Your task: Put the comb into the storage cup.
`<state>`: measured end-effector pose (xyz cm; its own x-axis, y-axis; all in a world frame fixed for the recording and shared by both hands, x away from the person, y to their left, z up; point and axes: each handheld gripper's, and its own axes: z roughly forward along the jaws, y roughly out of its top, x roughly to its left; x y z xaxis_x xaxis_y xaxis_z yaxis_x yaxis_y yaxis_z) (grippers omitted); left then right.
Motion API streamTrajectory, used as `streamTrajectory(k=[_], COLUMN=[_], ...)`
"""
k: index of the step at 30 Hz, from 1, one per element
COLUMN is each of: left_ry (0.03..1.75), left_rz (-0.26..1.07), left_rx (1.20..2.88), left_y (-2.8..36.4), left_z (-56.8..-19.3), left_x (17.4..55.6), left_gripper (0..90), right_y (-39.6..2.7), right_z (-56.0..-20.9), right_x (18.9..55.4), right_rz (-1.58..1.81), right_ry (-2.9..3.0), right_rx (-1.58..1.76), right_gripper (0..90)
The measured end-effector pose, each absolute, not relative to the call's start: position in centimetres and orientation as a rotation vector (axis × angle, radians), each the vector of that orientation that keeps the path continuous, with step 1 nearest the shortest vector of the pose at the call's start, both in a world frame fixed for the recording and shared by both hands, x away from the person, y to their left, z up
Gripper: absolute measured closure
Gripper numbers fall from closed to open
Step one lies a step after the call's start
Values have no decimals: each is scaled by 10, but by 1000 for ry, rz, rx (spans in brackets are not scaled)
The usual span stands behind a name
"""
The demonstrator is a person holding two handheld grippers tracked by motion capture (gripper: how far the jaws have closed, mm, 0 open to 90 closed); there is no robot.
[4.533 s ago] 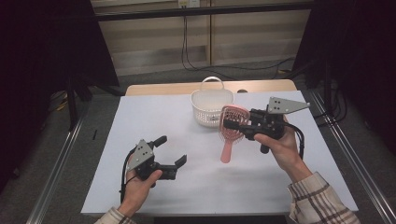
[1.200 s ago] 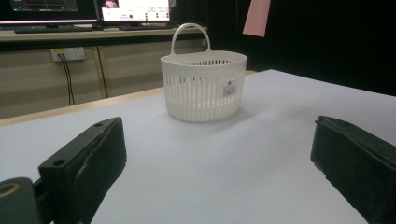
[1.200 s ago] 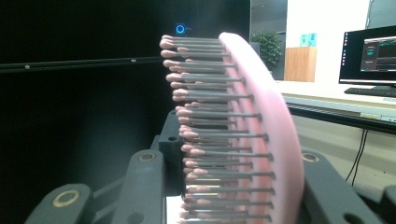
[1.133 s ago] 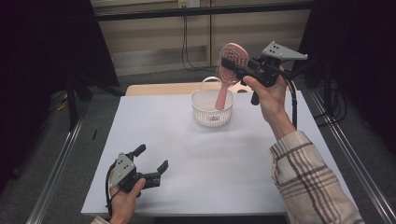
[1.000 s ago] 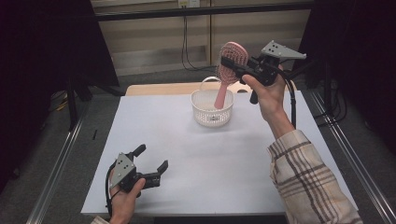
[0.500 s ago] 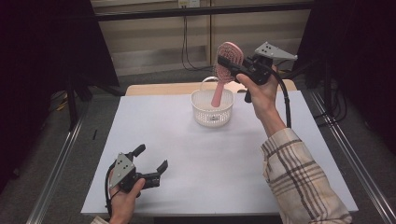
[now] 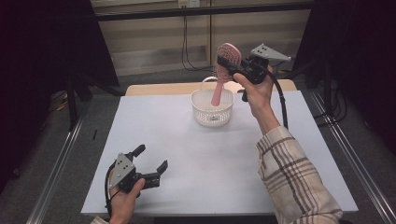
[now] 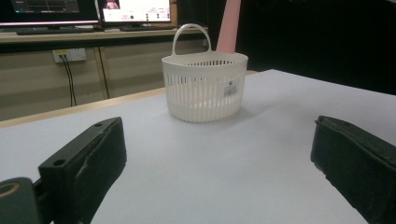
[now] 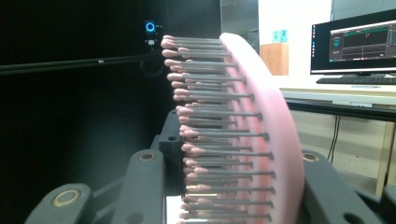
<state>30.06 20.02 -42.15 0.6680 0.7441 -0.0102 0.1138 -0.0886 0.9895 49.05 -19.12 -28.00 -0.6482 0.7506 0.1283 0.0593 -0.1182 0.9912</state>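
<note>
Right tool (image 7: 237, 70) raised over the far half of the desk (image 7: 280, 154), clenched on the head of a pink hairbrush (image 7: 223, 74); the right gripper view shows one jaw against the bristle side and the other against the smooth back (image 9: 275, 140). The brush hangs nearly upright, handle downward, its tip just inside the rim of the white basket (image 7: 212, 108); whether it touches the floor of the basket cannot be told. Left tool (image 7: 150, 167) low near the front edge of the desk, jaws spread wide and holding nothing; the basket (image 8: 205, 86) stands well ahead of it. Handling, as judged: the brush is light and rigid plastic, but its bristles yield under pressure, so a hold on the head may shift; the narrow handle would offer firmer purchase. The slatted basket looks light and liable to tip if the brush leans on its wall.
</note>
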Motion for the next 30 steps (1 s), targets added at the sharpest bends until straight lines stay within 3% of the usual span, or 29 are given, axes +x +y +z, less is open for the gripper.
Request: streamTrajectory(k=[30], left_ry=[718], left_rz=[621], left_rx=[1602], left_y=[201], left_z=[-421], left_x=[300], left_gripper=[35], right_y=[-173], right_z=[-308], right_x=[504], right_rz=[1810], right_ry=[1655], right_rx=[936], right_gripper=[624])
